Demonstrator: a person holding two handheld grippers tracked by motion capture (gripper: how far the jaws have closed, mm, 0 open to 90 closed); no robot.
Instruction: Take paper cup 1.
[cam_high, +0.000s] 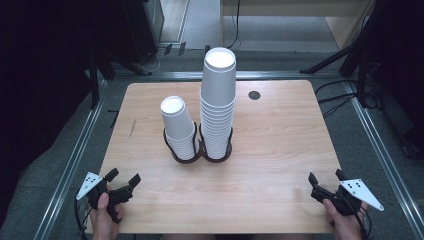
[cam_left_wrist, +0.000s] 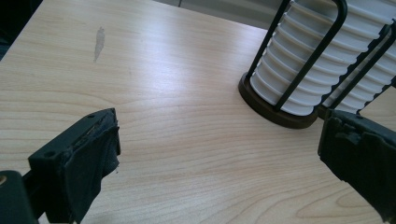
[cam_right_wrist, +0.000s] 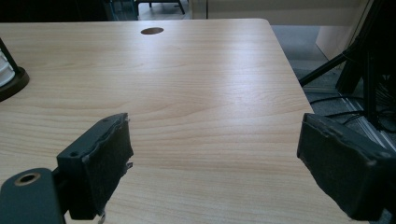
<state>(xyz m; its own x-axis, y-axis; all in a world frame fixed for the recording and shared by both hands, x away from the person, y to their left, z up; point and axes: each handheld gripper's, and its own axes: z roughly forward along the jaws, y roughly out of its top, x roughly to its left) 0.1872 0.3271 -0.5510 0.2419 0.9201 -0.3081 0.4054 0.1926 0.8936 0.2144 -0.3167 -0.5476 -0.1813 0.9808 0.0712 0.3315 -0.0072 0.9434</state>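
Left gripper (cam_high: 123, 178) at 7 o'clock and right gripper (cam_high: 327, 178) at 5 are resting spread-jawed and empty, flanking the cup stacks (cam_high: 218, 107).

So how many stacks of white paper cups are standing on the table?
2. The short stack stands in the left ring of the dark holder, and the tall stack stands in its right ring, side by side near the middle of the wooden table.
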